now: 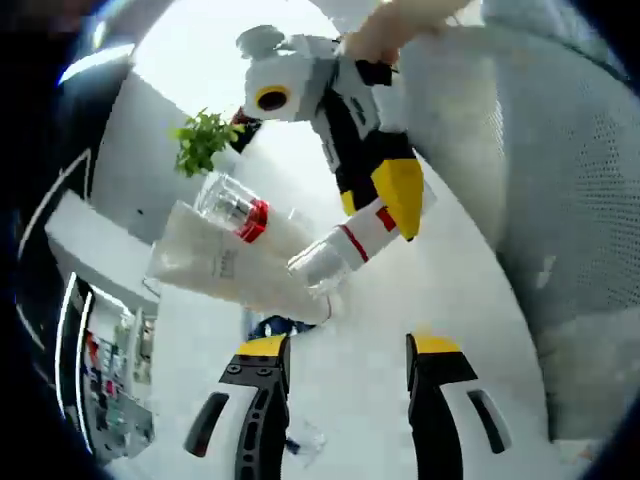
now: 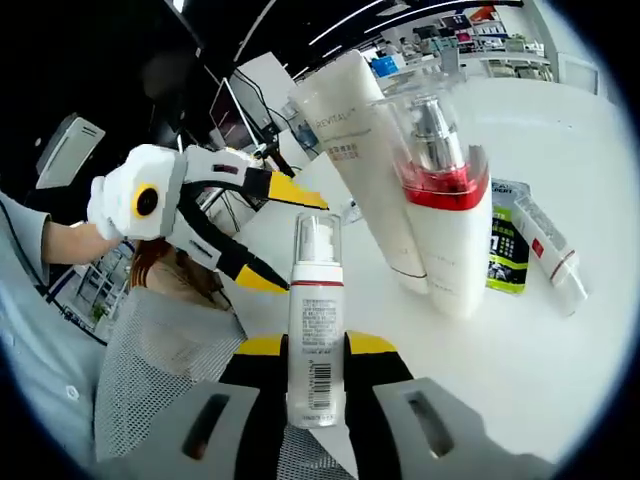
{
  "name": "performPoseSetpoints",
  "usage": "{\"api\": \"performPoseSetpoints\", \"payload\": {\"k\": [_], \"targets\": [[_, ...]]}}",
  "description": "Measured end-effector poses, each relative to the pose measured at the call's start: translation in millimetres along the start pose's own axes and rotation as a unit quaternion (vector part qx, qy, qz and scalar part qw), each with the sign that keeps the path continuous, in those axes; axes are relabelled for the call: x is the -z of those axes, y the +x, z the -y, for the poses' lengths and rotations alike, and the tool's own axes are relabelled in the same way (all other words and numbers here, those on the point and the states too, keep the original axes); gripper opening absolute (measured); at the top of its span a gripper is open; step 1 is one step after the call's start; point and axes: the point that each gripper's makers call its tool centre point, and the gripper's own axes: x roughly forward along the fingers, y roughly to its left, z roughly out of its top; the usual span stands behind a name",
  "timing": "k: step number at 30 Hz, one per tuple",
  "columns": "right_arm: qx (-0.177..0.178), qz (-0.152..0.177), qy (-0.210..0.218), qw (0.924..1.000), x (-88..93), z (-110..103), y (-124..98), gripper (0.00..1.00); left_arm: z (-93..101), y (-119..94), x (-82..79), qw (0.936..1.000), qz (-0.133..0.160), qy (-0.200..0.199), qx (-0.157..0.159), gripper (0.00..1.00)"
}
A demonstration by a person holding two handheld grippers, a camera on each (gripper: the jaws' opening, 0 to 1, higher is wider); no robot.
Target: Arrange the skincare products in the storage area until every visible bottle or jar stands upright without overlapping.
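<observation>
Left gripper view
Left gripper (image 1: 345, 362): jaws are held apart, nothing between them.
Right gripper (image 1: 395, 195): a slim pump bottle (image 1: 345, 248) is seen clamped in it above the white table (image 1: 380, 310).
Tall tube (image 1: 215, 262) and red-collared bottle (image 1: 240, 212): seen just beyond.

Right gripper view
Right gripper (image 2: 313, 352): jaws are closed on the slim pump bottle (image 2: 316, 320).
Tall tube (image 2: 365, 150) and red-collared bottle (image 2: 445, 215): stood side by side.
Left gripper (image 2: 285, 235): jaws are spread.

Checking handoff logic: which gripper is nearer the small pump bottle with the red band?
Right. The right gripper is shut on the small pump bottle; the left gripper hangs open beside its cap, apart from it.
</observation>
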Motion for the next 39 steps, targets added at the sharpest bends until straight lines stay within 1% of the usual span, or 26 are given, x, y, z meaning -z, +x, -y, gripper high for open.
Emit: {"api": "performPoseSetpoints", "payload": {"k": [2,3,4,5,6,7,8,9,10,11,12,13,14,16,18,20,21,24,25,27,29,32,34,35,36,39], "targets": [[-0.002,-0.002,-0.008,1.0,2.6,-1.2,-3.1,0.2,1.2,-1.4,-10.7,0.9958,0.041,-0.081,0.011,0.35],[-0.004,0.0,-0.009,1.0,3.8,-2.1,-5.4,0.2,4.2,-3.4,-18.8,0.9878,0.064,-0.14,0.023,0.35],[-0.005,0.002,-0.009,0.9999,4.5,-2.7,-7.1,0.2,0.7,-4.5,-25.3,0.9825,0.089,-0.163,0.016,0.34],[-0.009,0.008,-0.017,0.9998,4.2,-4.4,-9.4,0.2,0.6,-7.3,-34.3,0.9738,0.118,-0.193,0.023,0.32],[-0.008,0.01,-0.015,0.9998,4.9,-4.3,-11.0,0.2,2.3,-9.4,-38.4,0.9647,0.131,-0.226,0.033,0.28],[-0.008,0.012,-0.013,0.9998,5.8,-4.3,-13.0,0.2,0.7,-12.9,-46.4,0.9486,0.162,-0.269,0.039,0.23],[-0.013,0.016,-0.018,0.9996,6.3,-5.9,-14.3,0.2,-1.6,-15.4,-50.4,0.9378,0.18,-0.294,0.041,0.2],[-0.033,0.03,-0.023,0.9987,5.4,-12.2,-15.5,0.2,-7.1,-18.1,-53.5,0.9192,0.203,-0.335,0.038,0.19],[-0.042,0.041,-0.01,0.9982,4.5,-15.6,-16.0,0.2,-9.5,-19.7,-55.4,0.9071,0.216,-0.359,0.038,0.18],[-0.047,0.05,0.007,0.9976,3.8,-17.3,-16.3,0.2,-11.4,-20.8,-57.5,0.8978,0.231,-0.373,0.037,0.15],[-0.058,0.054,0.008,0.9968,3.2,-20.1,-16.9,0.2,-10.1,-21.6,-60.7,0.8855,0.247,-0.391,0.045,0.13],[-0.057,0.055,0.004,0.9969,2.2,-20.4,-17.4,0.2,-7.0,-20.4,-61.3,0.8814,0.247,-0.399,0.053,0.15],[-0.056,0.059,-0.002,0.9967,-1.9,-22.4,-17.7,0.2,-3.9,-18.5,-63.3,0.8735,0.254,-0.411,0.058,0.2],[-0.055,0.063,-0.007,0.9965,-6.0,-22.8,-18.0,0.2,-5.4,-18.2,-66.6,0.8636,0.272,-0.421,0.055,0.29],[-0.059,0.074,-0.012,0.9955,-9.8,-24.0,-18.9,0.2,-8.5,-18.1,-66.0,0.853,0.281,-0.438,0.046,0.29],[-0.063,0.083,-0.002,0.9945,-13.7,-23.9,-20.2,0.2,-8.0,-15.2,-63.2,0.8539,0.279,-0.437,0.042,0.29],[-0.069,0.092,0.002,0.9934,-16.6,-24.9,-20.3,0.2,-7.6,-13.8,-62.7,0.852,0.279,-0.441,0.041,0.31],[-0.094,0.111,0.018,0.9891,-24.8,-31.8,-19.1,0.2,-1.3,-13.4,-77.5,0.8282,0.309,-0.463,0.066,0.28],[-0.104,0.118,0.02,0.9874,-27.5,-35.9,-19.0,0.2,-1.4,-12.8,-79.1,0.8271,0.312,-0.463,0.065,0.27],[-0.107,0.121,0.018,0.9867,-29.4,-38.2,-18.4,0.2,-5.2,-12.8,-81.8,0.8194,0.322,-0.47,0.059,0.28],[-0.108,0.122,0.021,0.9865,-30.4,-37.6,-17.5,0.2,-9.1,-12.5,-82.9,0.8032,0.333,-0.491,0.054,0.27],[-0.11,0.119,0.021,0.9866,-30.1,-38.2,-14.2,0.2,-8.6,-12.6,-84.1,0.8032,0.337,-0.488,0.058,0.25],[-0.102,0.098,0.014,0.9898,-24.9,-37.4,-8.5,0.2,-7.1,-11.2,-86.9,0.8061,0.333,-0.486,0.058,0.23],[-0.095,0.084,-0.007,0.992,-21.1,-36.1,-5.5,0.2,-5.2,-10.2,-88.6,0.8081,0.329,-0.485,0.059,0.22],[-0.088,0.075,-0.02,0.9931,-19.2,-35.6,-3.6,0.21,-3.2,-9.4,-89.5,0.8114,0.325,-0.482,0.058,0.2],[-0.051,0.044,-0.074,0.995,-13.2,-29.5,3.0,0.22,0.2,-6.2,-88.0,0.8277,0.308,-0.467,0.045,0.19]]}}
